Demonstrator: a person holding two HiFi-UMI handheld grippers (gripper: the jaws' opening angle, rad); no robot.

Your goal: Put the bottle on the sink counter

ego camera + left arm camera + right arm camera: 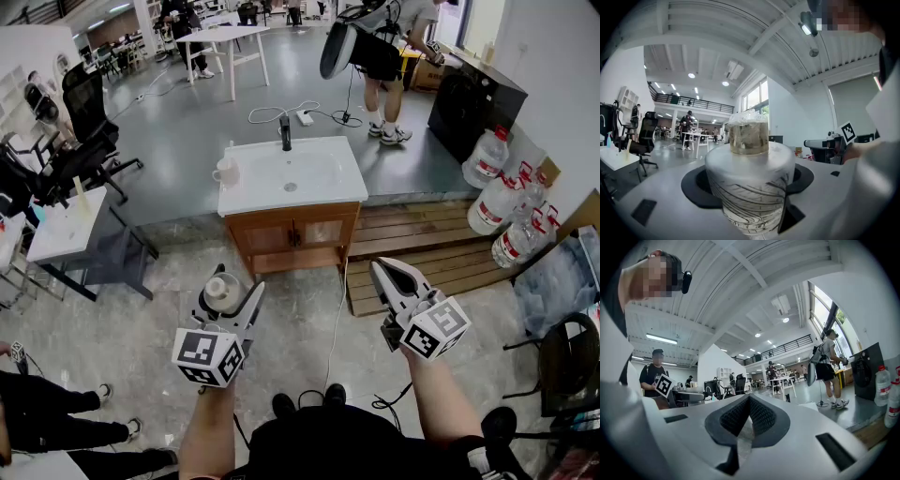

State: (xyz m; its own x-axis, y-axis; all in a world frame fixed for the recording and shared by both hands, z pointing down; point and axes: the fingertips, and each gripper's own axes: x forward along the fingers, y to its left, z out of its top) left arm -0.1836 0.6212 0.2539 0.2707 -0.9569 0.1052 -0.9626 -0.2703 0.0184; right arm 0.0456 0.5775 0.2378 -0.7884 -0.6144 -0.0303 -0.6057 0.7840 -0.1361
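A squat translucent bottle (223, 292) with a line pattern and a clear cap sits between the jaws of my left gripper (228, 298), held at about waist height over the stone floor. In the left gripper view the bottle (749, 164) fills the middle, with both dark pads against its sides. My right gripper (386, 274) is held level beside it, shut with nothing in it; its ribbed pads (761, 416) meet. The white sink counter (333, 192) stands ahead on a wooden cabinet, with a black faucet (285, 132) and a white mug (226, 172) on it.
A wooden pallet (422, 246) lies right of the cabinet, with large water jugs (495, 204) beyond. A white side table (64, 223) and office chair (86, 114) stand left. A person (384, 52) stands behind the sink; a cable (337, 319) runs across the floor.
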